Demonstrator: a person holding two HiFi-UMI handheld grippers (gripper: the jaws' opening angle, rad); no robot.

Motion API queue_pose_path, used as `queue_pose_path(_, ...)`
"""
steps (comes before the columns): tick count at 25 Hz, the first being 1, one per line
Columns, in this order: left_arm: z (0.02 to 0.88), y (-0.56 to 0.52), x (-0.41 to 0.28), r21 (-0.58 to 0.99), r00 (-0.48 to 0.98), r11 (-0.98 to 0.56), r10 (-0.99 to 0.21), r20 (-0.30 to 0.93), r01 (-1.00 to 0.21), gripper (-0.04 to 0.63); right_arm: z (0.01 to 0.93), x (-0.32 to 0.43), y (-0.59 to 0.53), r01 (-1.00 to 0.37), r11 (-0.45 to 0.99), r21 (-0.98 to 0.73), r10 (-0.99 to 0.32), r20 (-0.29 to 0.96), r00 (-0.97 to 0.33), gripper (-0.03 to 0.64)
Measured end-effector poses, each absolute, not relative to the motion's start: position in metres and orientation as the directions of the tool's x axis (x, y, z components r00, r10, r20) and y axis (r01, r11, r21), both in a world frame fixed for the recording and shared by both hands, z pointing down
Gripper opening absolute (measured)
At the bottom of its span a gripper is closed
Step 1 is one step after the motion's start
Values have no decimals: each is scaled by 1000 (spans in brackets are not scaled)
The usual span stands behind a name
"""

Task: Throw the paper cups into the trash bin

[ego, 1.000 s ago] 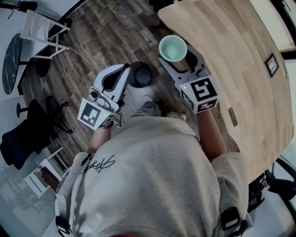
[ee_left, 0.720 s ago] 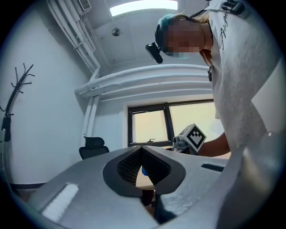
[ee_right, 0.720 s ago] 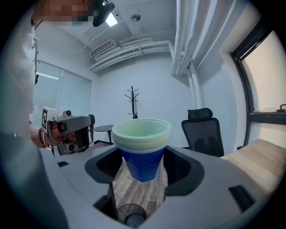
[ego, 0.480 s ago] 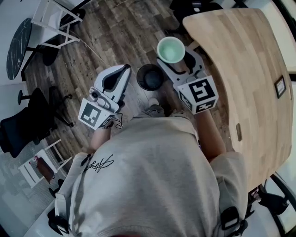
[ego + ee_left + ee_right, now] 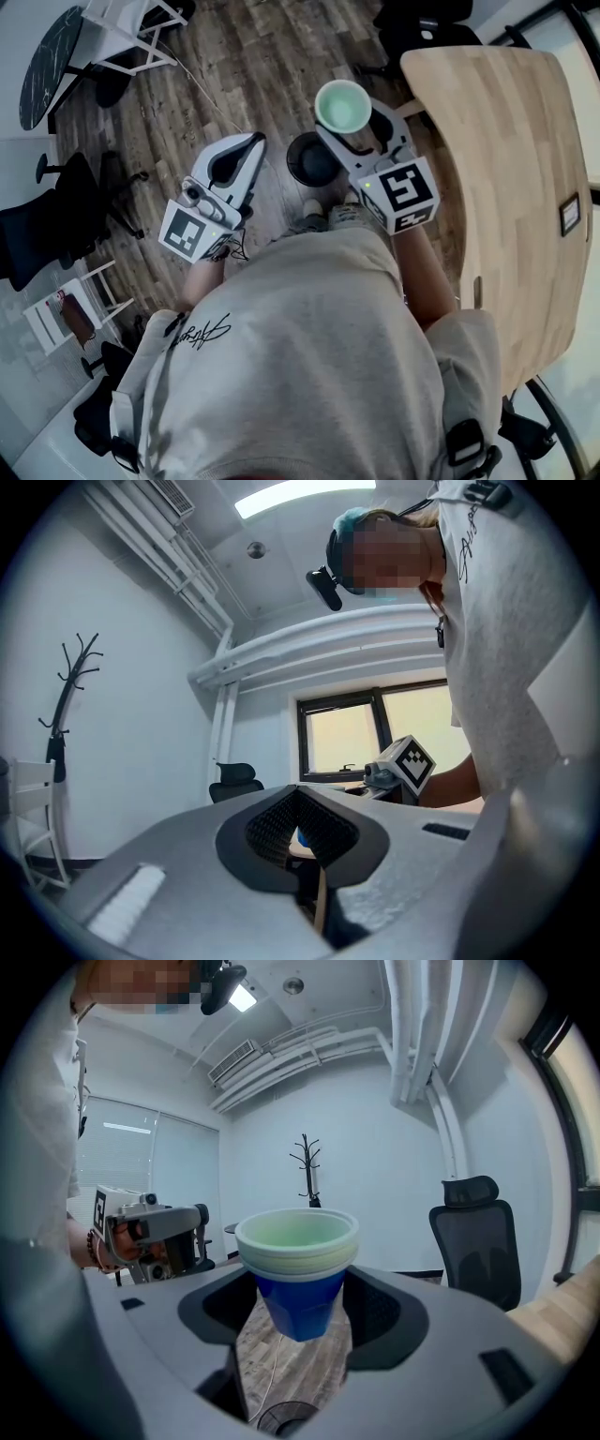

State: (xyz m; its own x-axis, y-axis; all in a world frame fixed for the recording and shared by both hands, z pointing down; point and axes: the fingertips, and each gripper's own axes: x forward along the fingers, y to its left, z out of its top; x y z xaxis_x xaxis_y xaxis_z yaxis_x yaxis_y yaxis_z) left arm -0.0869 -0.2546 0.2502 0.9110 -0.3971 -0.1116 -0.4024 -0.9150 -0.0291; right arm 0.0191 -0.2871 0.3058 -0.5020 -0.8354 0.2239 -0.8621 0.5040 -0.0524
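Note:
A stack of paper cups point(image 5: 342, 103), blue outside and pale green inside, is held upright in my right gripper point(image 5: 347, 117), which is shut on it. In the right gripper view the cups point(image 5: 298, 1265) stand between the jaws, with the black trash bin point(image 5: 284, 1419) on the floor below. In the head view the round bin point(image 5: 312, 157) lies just left of and below the cups. My left gripper point(image 5: 251, 142) hovers left of the bin, shut and holding nothing. In its own view, the left gripper point(image 5: 302, 829) has its pads together.
A light wooden table point(image 5: 506, 159) fills the right side. Black office chairs point(image 5: 42, 234) and a white frame stand point(image 5: 131, 19) are on the wood floor at left and top. A dark round table point(image 5: 47, 66) is at top left. A coat rack point(image 5: 307, 1171) stands far off.
The person has turned away from the table, which has slid right in the view. The held cups are now off the table edge, over the floor beside the bin. Both grippers keep their states.

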Motion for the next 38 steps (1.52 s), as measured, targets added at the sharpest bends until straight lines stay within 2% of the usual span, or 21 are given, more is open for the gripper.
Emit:
queue_pose_path(12, 254, -274, -99, -7, 819, -823, -564, -108, -568, 3, 299, 3, -311, -761, 649, -23, -739, 216, -637, 284)
queue_pose_path(26, 277, -277, -117, 29, 758, -762, -647, -84, -647, 3, 321, -26, -310, -664, 744, -75, -628, 261, -733, 284)
queue_pose_path(38, 321, -273, -138, 79, 721, -722, -691, -47, -687, 3, 369, -54, -308, -618, 781, -93, -570, 298, -766, 284)
